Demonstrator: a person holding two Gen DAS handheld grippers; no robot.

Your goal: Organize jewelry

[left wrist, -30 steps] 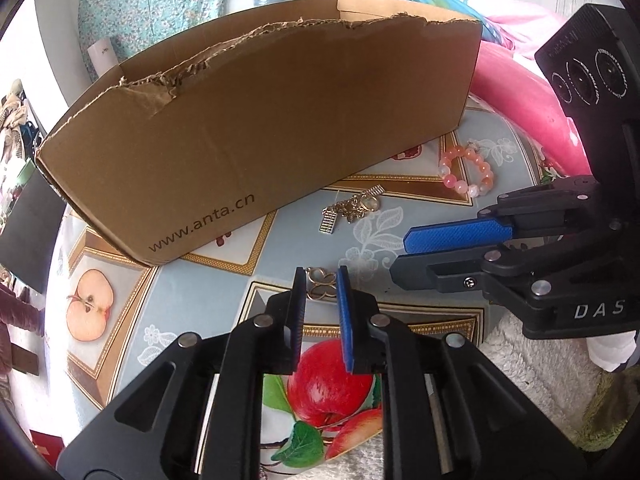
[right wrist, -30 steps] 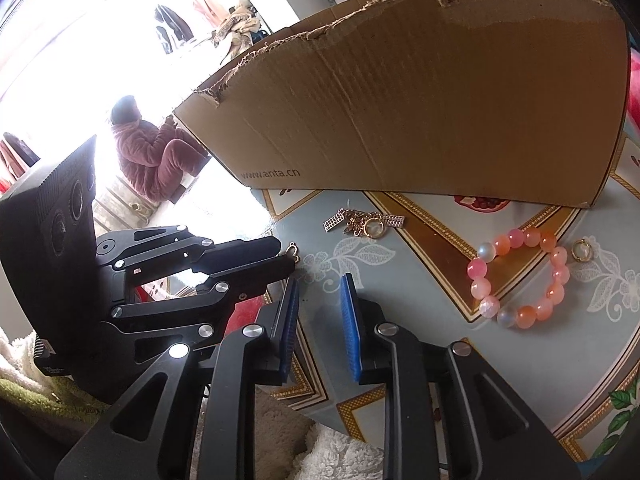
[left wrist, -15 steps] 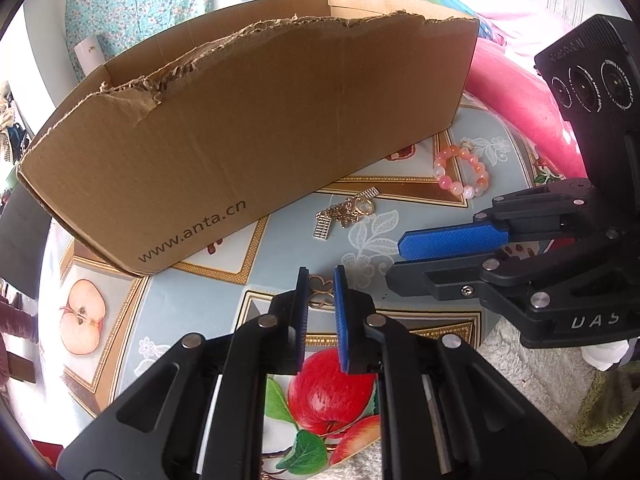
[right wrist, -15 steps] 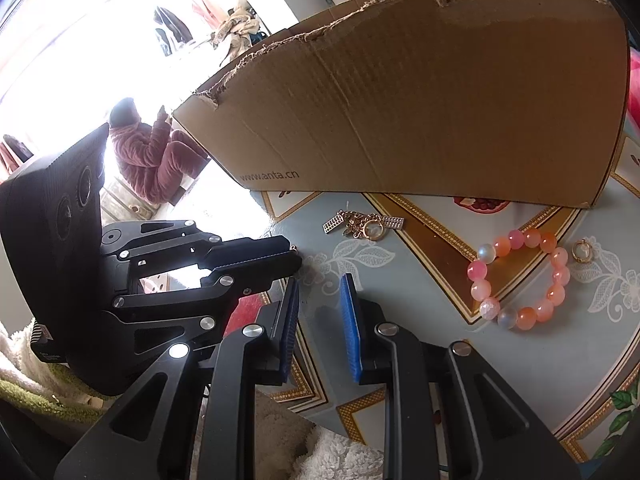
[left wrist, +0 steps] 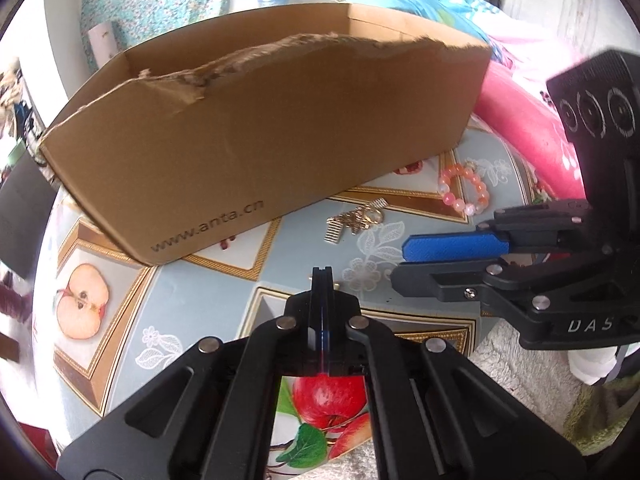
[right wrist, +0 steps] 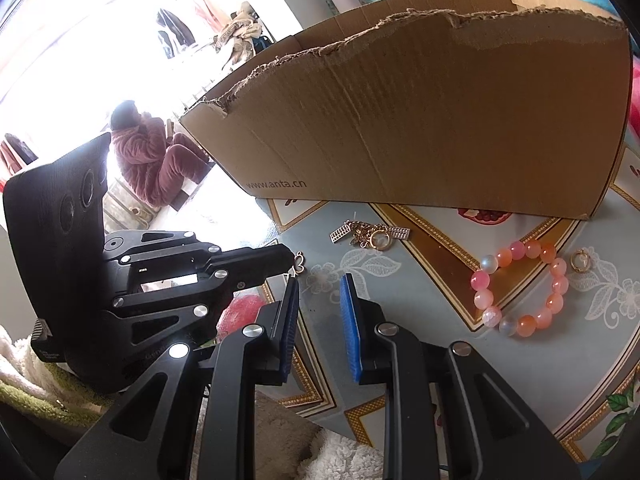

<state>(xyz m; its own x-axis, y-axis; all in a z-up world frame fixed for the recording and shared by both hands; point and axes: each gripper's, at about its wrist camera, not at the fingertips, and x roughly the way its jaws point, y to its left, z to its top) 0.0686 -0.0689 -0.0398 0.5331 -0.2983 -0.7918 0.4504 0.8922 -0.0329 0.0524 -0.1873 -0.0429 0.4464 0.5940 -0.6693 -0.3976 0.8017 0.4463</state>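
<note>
Left wrist view: the left claw (left wrist: 322, 276) is pressed together on a small gold clover-shaped ornament (left wrist: 335, 281), almost wholly hidden between the pads, above the fruit-patterned table (left wrist: 200, 280). At 12 o'clock stands a torn brown cardboard box (left wrist: 260, 132); at 1 o'clock lie a gold chain bracelet with bar charms (left wrist: 354, 220) and, beyond it, a pink and orange bead bracelet (left wrist: 464, 192). The right claw (left wrist: 452, 258) enters from 3 o'clock, spread.

Right wrist view: the right claw (right wrist: 319, 304) is spread and holds nothing. The left claw (right wrist: 294, 260), at 10 o'clock, pinches the ornament (right wrist: 299, 264), which protrudes from its tip. The chain bracelet (right wrist: 370, 235) lies at 12 o'clock, just before the box (right wrist: 420, 120); the bead bracelet (right wrist: 520, 288) and a small gold ring (right wrist: 579, 261) lie at 2 o'clock.
</note>
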